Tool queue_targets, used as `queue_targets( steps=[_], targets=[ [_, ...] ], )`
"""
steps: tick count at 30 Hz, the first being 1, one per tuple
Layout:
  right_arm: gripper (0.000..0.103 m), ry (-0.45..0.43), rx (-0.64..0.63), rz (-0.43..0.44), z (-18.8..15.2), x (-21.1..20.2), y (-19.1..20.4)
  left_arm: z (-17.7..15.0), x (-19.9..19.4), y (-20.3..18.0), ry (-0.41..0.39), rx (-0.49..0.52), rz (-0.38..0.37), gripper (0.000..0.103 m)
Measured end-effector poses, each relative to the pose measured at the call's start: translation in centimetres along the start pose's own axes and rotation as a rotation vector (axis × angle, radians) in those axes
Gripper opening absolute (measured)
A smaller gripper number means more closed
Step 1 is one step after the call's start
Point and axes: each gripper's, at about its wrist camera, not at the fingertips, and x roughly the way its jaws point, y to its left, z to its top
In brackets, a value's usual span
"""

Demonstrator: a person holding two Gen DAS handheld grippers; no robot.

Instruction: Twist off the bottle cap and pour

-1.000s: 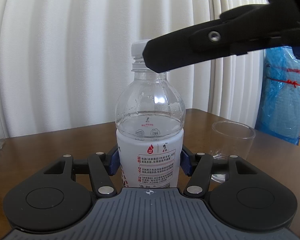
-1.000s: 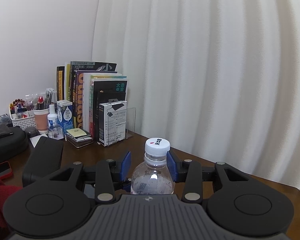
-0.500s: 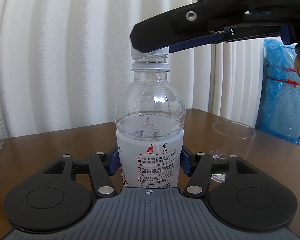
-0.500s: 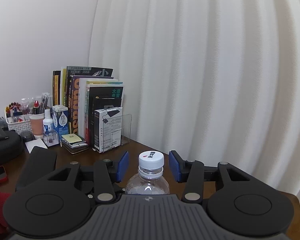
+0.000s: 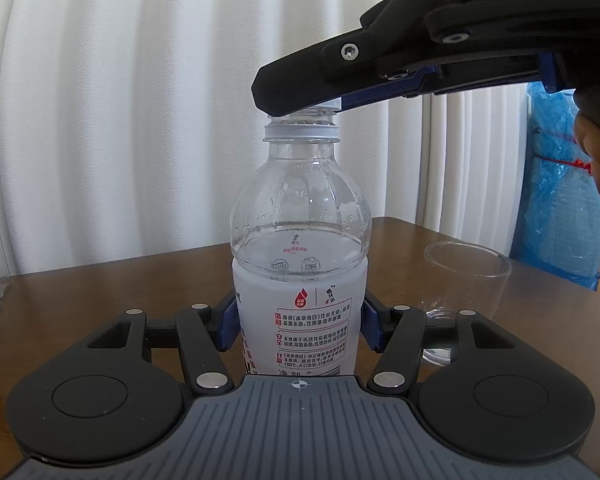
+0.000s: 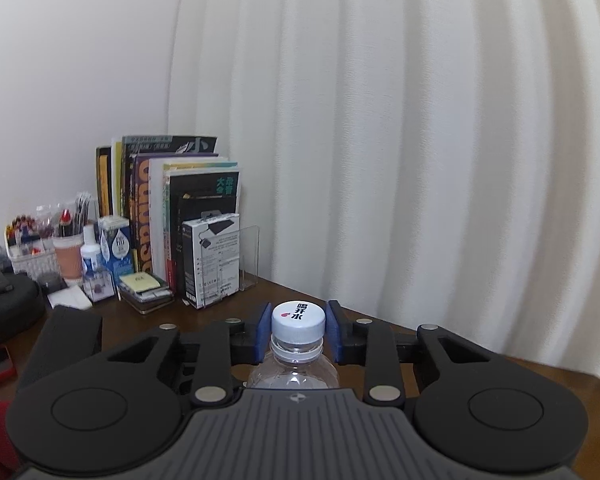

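Observation:
A clear water bottle [image 5: 300, 216] with a white label stands upright on the brown table [image 5: 100, 292]. My left gripper [image 5: 300, 324] is shut on its labelled body, a blue pad on each side. The right gripper [image 6: 299, 332] reaches in from the upper right at the bottle's top, and its jaws are closing. Both blue pads press the sides of the white cap [image 6: 298, 320]. In the left wrist view the right gripper [image 5: 300, 96] hides most of the cap, and the neck threads show just under it. A clear glass cup [image 5: 466, 292] stands to the bottle's right.
A row of books [image 6: 172, 208], a white box [image 6: 210, 260], small bottles and a basket of pens [image 6: 32, 248] line the table's far left by the wall. A black pouch [image 6: 4, 308] lies near them. A blue bag [image 5: 560, 184] sits beyond the table's right edge. White curtains hang behind.
The right gripper's pads stood apart on either side of the cap and have now closed onto it. The left gripper and the bottle have not moved.

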Motion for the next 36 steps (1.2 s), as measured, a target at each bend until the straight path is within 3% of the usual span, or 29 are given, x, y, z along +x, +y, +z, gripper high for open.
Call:
queue_targets(
  steps=[19,29,31,33,36],
  targets=[
    [0.032,-0.036,-0.022,-0.178,-1.0,0.7,3.1,0.3,-0.2,-0.7,0.004,0.002,0.006,0.058],
    [0.033,-0.058,-0.018,-0.182,-1.1,0.5,3.2,0.3,-0.1,-1.3,0.003,0.001,0.004,0.058],
    [0.037,-0.054,-0.017,-0.177,-1.1,0.5,3.2,0.3,0.1,-1.4,0.003,0.001,0.004,0.058],
    [0.048,-0.047,-0.016,-0.171,-1.1,0.3,3.0,0.4,0.2,-1.7,0.004,0.0,0.003,0.058],
    [0.05,-0.042,-0.032,-0.155,-0.9,0.0,2.6,0.4,0.5,-1.9,0.004,0.001,0.002,0.058]
  ],
)
